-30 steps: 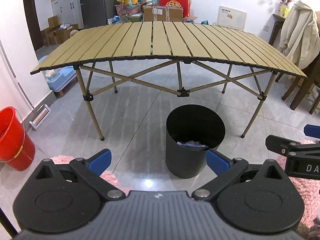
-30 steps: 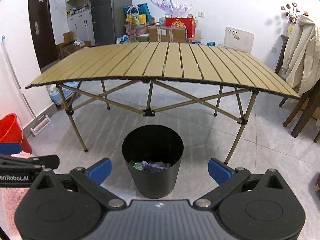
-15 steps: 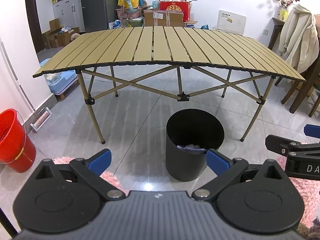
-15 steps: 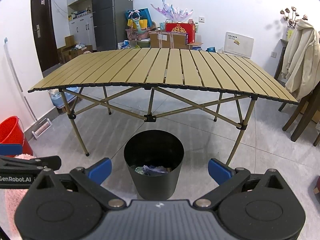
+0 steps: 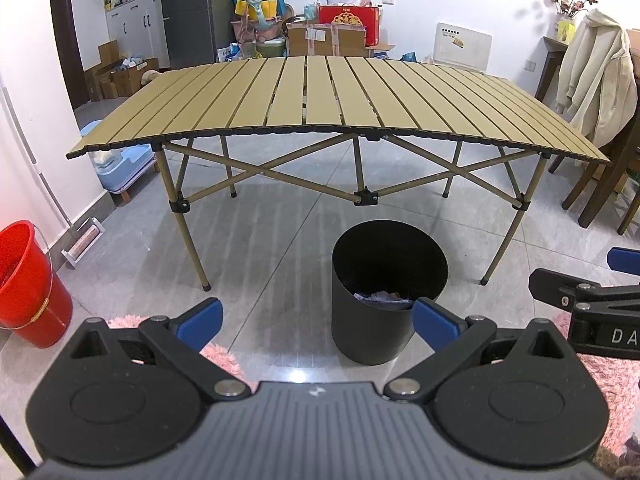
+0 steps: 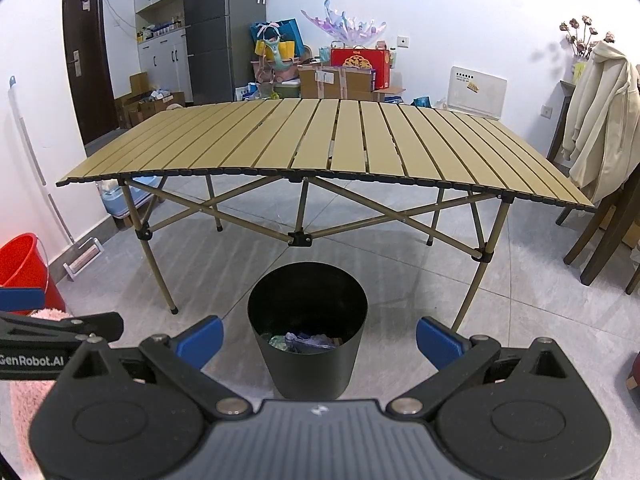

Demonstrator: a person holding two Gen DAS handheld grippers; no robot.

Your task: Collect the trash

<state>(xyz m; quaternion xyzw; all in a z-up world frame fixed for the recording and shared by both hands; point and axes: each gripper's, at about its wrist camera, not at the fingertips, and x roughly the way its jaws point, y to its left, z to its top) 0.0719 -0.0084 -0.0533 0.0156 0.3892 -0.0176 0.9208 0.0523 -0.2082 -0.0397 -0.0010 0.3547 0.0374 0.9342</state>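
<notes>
Folding slatted table (image 5: 320, 100) fills the middle of both views, standing on grey floor tiles (image 5: 260, 248); nothing rests on its tan top. Its far edge hides the lower part of the clutter along the back wall: cardboard boxes (image 6: 336, 82), a red gift box (image 6: 360, 62) with gold print too small to read, and a white panel (image 6: 476, 94) whose label is illegible. A cream coat (image 5: 596, 80) draped over a chair is cut off by the right frame edge. Red bucket (image 5: 28, 284) sits at far left, partly clipped. Black trash bin (image 6: 306, 332) stands on the floor just in front of the table's near edge; the trash (image 6: 304, 341) lies at its bottom, crumpled purple and greenish scraps, individual pieces hard to tell apart, mostly hidden by the rim in the left view. A pink fluffy rug (image 5: 224, 356) shows at the bottom, largely covered by the tools. Left gripper (image 5: 316, 322) is held level, aimed at the table, jaws spread wide with nothing between them; bin lies just right of its centreline. Right gripper (image 6: 318, 338) is likewise level, spread wide and empty, with the bin centred between its blue fingertips (image 6: 202, 338). Each tool intrudes into the other's view: "GenRobot.AI" reads on the left one, "DA" cut off on the right one.
</notes>
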